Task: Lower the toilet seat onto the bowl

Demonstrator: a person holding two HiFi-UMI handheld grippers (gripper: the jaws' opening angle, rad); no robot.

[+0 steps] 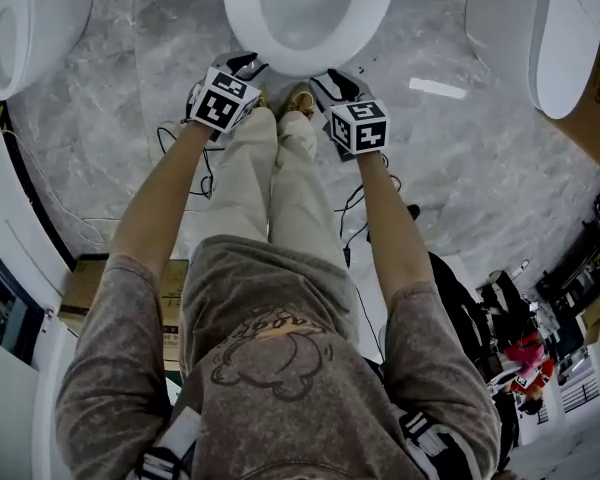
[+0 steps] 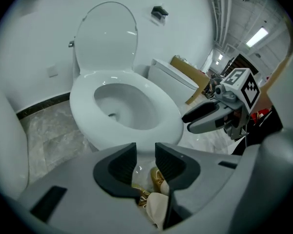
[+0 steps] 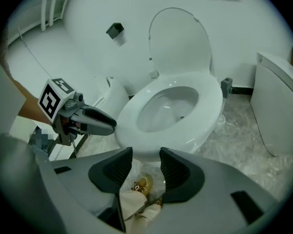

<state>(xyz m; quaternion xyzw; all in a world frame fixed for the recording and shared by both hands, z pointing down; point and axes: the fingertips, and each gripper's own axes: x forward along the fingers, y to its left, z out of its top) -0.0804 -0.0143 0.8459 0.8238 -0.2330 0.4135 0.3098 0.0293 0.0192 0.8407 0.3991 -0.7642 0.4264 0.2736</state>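
Observation:
The white toilet seat (image 2: 161, 106) lies flat on the bowl, and the lid (image 2: 107, 38) stands upright against the wall. The head view shows the bowl's front rim (image 1: 245, 18) just ahead of both grippers. My left gripper (image 2: 145, 155) hovers before the front of the bowl, its jaws a narrow gap apart with nothing between them. My right gripper (image 3: 145, 162) hangs beside it, open and empty, facing the seat (image 3: 210, 106) and lid (image 3: 178, 43). Each gripper shows in the other's view: the right gripper (image 2: 210, 116) and the left gripper (image 3: 95, 121). Neither touches the toilet.
Other white toilets stand at the left (image 1: 20, 18) and right (image 1: 540, 28) on the grey marble floor. A cardboard box (image 1: 595, 98) leans at the far right. The person's tan shoes (image 1: 298, 98) are right under the bowl's front, and cables trail on the floor.

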